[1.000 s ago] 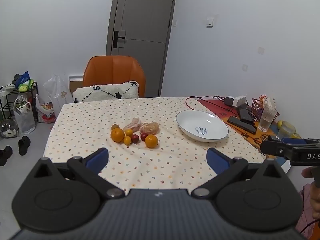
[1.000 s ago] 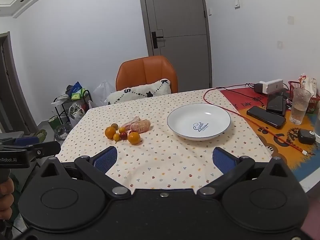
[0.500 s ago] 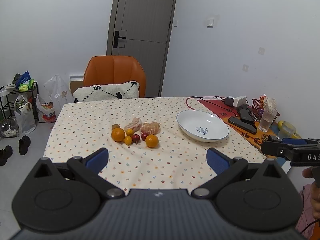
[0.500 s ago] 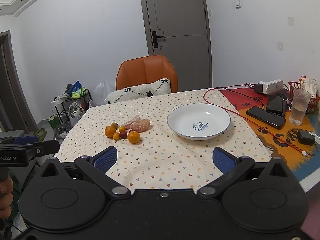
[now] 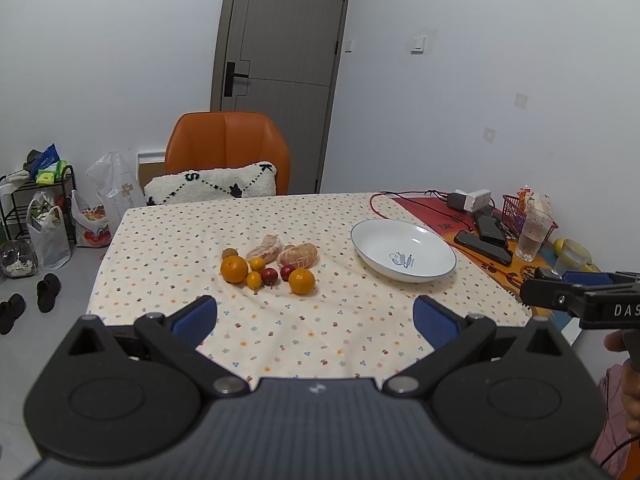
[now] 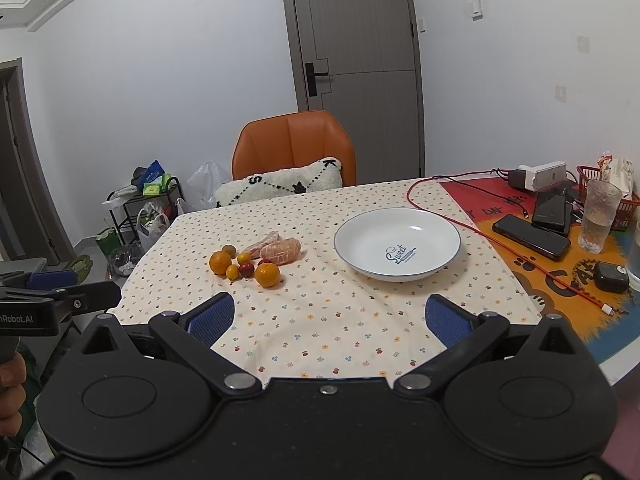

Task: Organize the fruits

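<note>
My left claw and right claw both gape wide, holding nothing, low in frame over the tabletop. The fruits cluster mid-frame on the cloth; the white plate sits apart to their right.

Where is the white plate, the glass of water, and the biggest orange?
white plate (image 6: 416,226): right wrist view, bare inner bottom.
glass of water (image 6: 600,216): right wrist view, its side wall.
biggest orange (image 5: 234,269): left wrist view, middle of its skin.
</note>
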